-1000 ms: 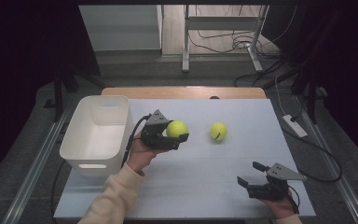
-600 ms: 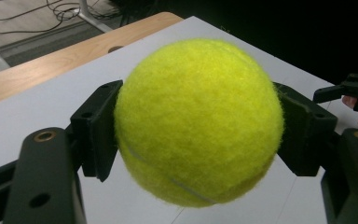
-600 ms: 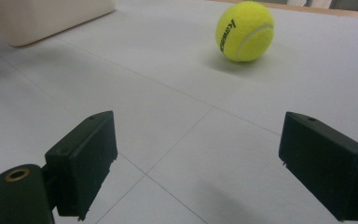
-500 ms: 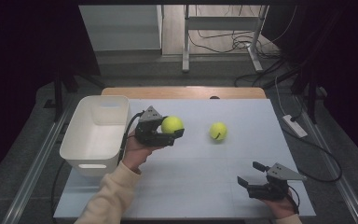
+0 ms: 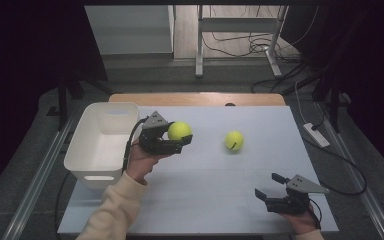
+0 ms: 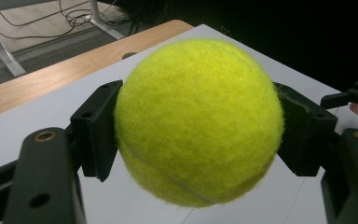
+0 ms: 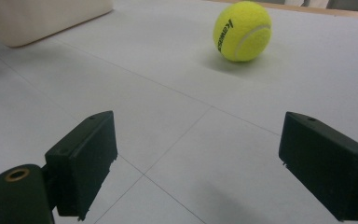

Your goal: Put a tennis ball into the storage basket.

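The left tool (image 5: 176, 141) pinched a fuzzy yellow-green tennis ball (image 5: 179, 131) between its two black jaws, one pad pressed against each side of the ball, as the left gripper view showed with the ball (image 6: 198, 121) bulging above and below the pads. The tool was held above the table, the person's left hand (image 5: 141, 162) and cream sleeve (image 5: 110, 210) reaching in from the near edge. Just to its left stood a white rectangular plastic bin (image 5: 102, 142) on the left part of the table, its open top facing up. The held ball hung to the right of the bin's right wall, not over the opening.

To the right of the left tool, well apart from it, a second yellow-green tennis ball (image 5: 234, 140) with black lettering lay alone on the pale grey table (image 5: 205, 185).

The right tool (image 5: 269, 186) rested low at the near right corner of the table, its jaws spread wide with nothing between them. In the right gripper view the lying ball (image 7: 242, 31) sat far ahead of those jaws, and a corner of the bin (image 7: 42, 18) showed at far left.
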The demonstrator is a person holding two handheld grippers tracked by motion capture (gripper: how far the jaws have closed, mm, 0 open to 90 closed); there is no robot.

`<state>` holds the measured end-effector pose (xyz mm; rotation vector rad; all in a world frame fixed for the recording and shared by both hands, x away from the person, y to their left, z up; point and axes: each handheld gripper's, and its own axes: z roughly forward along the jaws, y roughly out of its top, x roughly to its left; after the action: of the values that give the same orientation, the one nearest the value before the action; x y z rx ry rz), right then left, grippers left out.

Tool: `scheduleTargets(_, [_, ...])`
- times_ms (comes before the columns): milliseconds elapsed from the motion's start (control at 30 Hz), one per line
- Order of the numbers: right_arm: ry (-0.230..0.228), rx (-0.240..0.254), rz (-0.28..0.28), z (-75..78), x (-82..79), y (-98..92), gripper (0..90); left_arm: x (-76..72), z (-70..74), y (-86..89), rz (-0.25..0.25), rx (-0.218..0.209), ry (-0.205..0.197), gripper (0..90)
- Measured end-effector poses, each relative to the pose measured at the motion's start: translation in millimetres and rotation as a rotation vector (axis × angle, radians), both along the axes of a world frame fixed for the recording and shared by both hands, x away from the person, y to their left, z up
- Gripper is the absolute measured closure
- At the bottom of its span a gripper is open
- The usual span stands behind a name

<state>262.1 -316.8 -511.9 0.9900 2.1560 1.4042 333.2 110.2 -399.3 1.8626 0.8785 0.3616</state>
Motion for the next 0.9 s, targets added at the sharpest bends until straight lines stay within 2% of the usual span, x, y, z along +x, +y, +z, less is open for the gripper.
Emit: scheduleTargets(900, [-0.002, -0.004, -0.005, 0.0, 0.1, -0.2, 11.4, -0.4, 11.1, 25.3, 0.064, 0.004, -0.01, 26.5])
